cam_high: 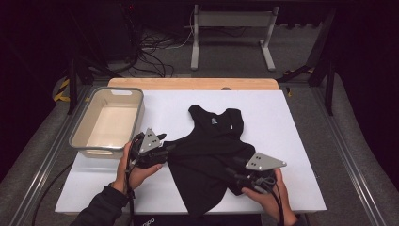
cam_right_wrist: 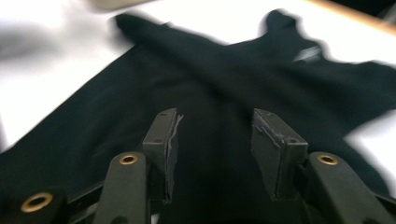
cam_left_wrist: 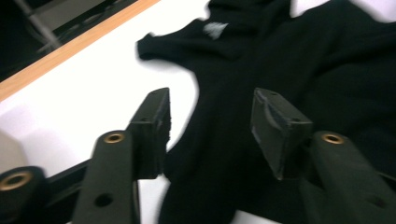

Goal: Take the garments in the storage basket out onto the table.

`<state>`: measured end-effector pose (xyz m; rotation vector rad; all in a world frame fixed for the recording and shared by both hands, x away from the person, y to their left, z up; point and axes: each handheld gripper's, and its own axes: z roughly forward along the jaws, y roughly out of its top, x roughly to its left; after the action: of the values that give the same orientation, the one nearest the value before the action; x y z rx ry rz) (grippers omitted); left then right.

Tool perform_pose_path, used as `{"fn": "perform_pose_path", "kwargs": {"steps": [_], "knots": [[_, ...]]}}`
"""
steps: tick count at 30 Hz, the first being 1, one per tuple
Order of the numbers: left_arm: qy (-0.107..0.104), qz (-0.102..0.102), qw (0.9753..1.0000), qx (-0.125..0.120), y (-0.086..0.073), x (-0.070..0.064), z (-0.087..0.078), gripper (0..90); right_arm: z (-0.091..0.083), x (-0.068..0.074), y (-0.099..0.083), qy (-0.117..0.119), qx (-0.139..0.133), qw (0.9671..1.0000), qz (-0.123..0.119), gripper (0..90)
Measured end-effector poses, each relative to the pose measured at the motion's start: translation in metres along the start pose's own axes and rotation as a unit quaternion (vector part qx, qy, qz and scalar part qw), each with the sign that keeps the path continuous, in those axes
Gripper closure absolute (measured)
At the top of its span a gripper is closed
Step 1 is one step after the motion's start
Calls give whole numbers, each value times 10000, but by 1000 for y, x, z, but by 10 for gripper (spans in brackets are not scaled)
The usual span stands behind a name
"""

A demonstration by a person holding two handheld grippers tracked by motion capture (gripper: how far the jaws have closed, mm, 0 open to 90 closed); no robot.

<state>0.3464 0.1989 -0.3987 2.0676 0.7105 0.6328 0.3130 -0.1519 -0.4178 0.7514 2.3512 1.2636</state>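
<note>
A black sleeveless top (cam_high: 211, 146) lies crumpled on the white table top (cam_high: 291, 127), its neck and straps pointing to the far side. My left gripper (cam_high: 165, 143) is at the garment's left edge, open, with cloth lying between and under its jaws. In the left gripper view the black top (cam_left_wrist: 280, 60) shows a small white label near the neck, and the left gripper (cam_left_wrist: 212, 105) grips nothing. My right gripper (cam_high: 234, 168) hovers open over the garment's lower right part. In the right gripper view the top (cam_right_wrist: 210, 79) spreads under the open right gripper (cam_right_wrist: 215, 121).
A grey-rimmed beige bin (cam_high: 106, 122) stands empty at the table's left, just beyond my left hand. A wooden strip (cam_high: 188, 84) runs along the far edge. Cables and a metal stand (cam_high: 233, 37) lie on the floor behind.
</note>
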Motion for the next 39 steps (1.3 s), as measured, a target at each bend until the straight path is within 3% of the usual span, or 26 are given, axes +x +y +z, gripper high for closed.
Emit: {"fn": "perform_pose_path", "kwargs": {"steps": [3, 6, 9, 11, 13, 15, 17, 21, 23, 26, 28, 30, 32, 34, 39], "knots": [[-410, 240, 9989, -55, -7, -17, -11, 404, 8, 15, -8, 41, 303, 9993, -229, 509], [-981, 424, 9943, 49, -20, -39, -14, 387, 15, 13, -13, -371, 475, 9973, -424, 457], [-1572, 457, 9858, 370, -31, -57, -3, 407, 20, 3, -18, -503, 528, 9961, -492, 489], [-1823, 498, 9804, 551, -35, -64, 7, 425, 21, -3, -21, -438, 584, 9964, -441, 583], [-2075, 404, 9751, 664, -38, -68, 16, 427, 19, -6, -21, -378, 536, 9969, -431, 694], [-2153, 469, 9722, 792, -40, -72, 23, 424, 17, -7, -20, -427, 516, 9965, -499, 798], [-2237, 461, 9694, 899, -42, -75, 28, 419, 13, -7, -19, -416, 458, 9968, -509, 836], [-2229, 447, 9697, 889, -41, -77, 33, 429, 5, -7, -15, -435, 290, 9974, -500, 855], [-2116, 533, 9719, 878, -41, -76, 33, 499, -3, -6, -10, -400, 97, 9982, -435, 860], [-2027, 472, 9743, 865, -41, -72, 32, 669, -19, -6, -2, -566, -257, 9972, -406, 862], [-2139, 316, 9729, 823, -42, -70, 34, 811, -31, -6, 3, -714, -522, 9953, -387, 862], [-2224, 258, 9713, 805, -43, -67, 35, 877, -41, -8, 7, -913, -737, 9924, -377, 862], [-2263, 287, 9702, 816, -42, -66, 35, 892, -46, -12, 8, -1122, -875, 9893, -311, 861], [-2285, 376, 9691, 848, -41, -67, 34, 897, -48, -18, 8, -1206, -919, 9883, -172, 861], [-2610, 602, 9596, 860, -38, -73, 25, 900, -38, -35, 10, -1451, -807, 9861, -115, 860]]}}
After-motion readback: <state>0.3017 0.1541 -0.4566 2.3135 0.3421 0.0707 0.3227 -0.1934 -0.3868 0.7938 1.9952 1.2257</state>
